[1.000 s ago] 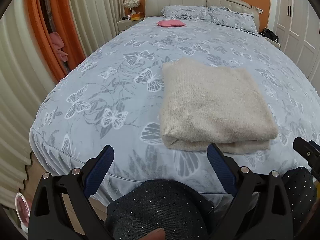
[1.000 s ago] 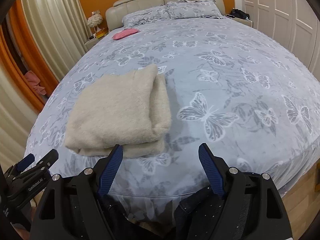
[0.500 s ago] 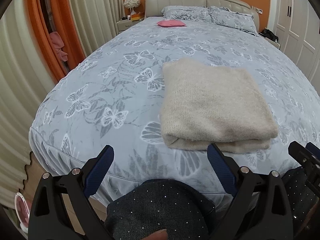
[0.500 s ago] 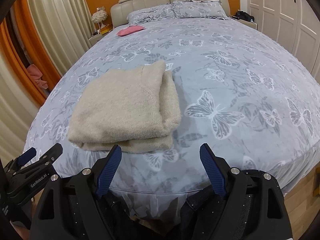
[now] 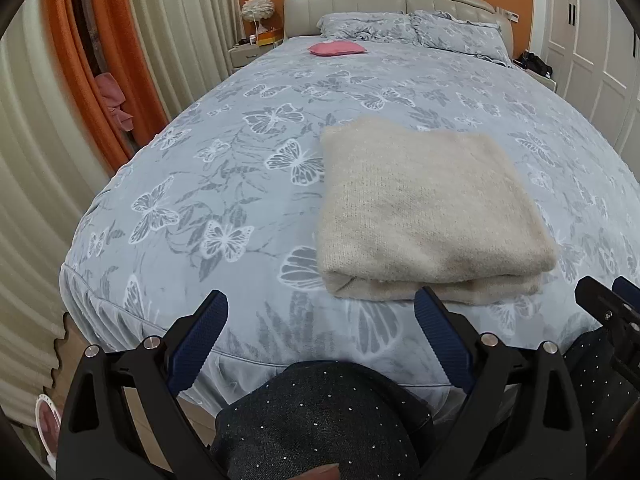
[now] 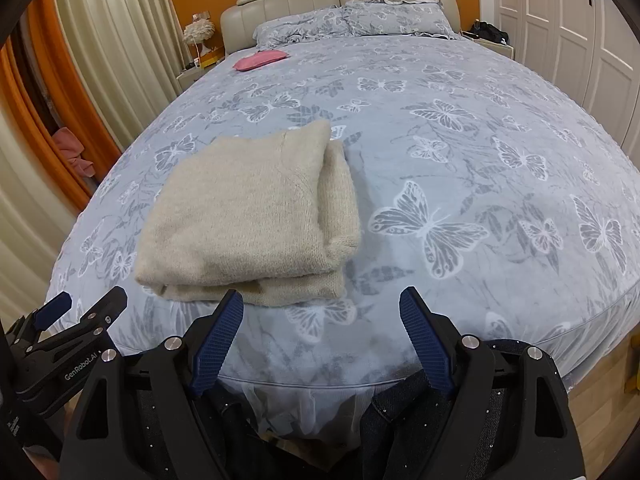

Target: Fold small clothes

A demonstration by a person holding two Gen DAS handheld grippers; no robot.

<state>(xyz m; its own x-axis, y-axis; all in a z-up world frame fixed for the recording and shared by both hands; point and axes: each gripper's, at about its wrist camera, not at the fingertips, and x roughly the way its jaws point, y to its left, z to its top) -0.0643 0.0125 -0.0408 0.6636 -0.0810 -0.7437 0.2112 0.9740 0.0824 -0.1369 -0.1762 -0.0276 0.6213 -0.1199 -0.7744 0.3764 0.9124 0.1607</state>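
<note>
A beige knitted sweater point(image 5: 424, 208) point(image 6: 256, 216) lies folded into a thick rectangle near the foot of the bed. My left gripper point(image 5: 320, 304) hovers open just short of its near edge, blue pads wide apart, nothing between them. My right gripper point(image 6: 322, 302) is open too, off the sweater's near right corner, holding nothing. Each gripper shows in the other's view: the right one point(image 5: 608, 300) at the right edge, the left one point(image 6: 80, 312) at the lower left.
The bed point(image 5: 224, 168) point(image 6: 480, 184) has a grey-blue butterfly cover. A pink item point(image 5: 336, 48) point(image 6: 260, 60) lies near the pillows. Curtains point(image 5: 168, 48) hang on the left, white wardrobe doors point(image 6: 580, 40) stand on the right. A person's dark speckled trousers point(image 5: 320, 412) sit below the grippers.
The right wrist view has shifted slightly, so the sweater sits a little further right and higher in it. The left gripper has not moved.
</note>
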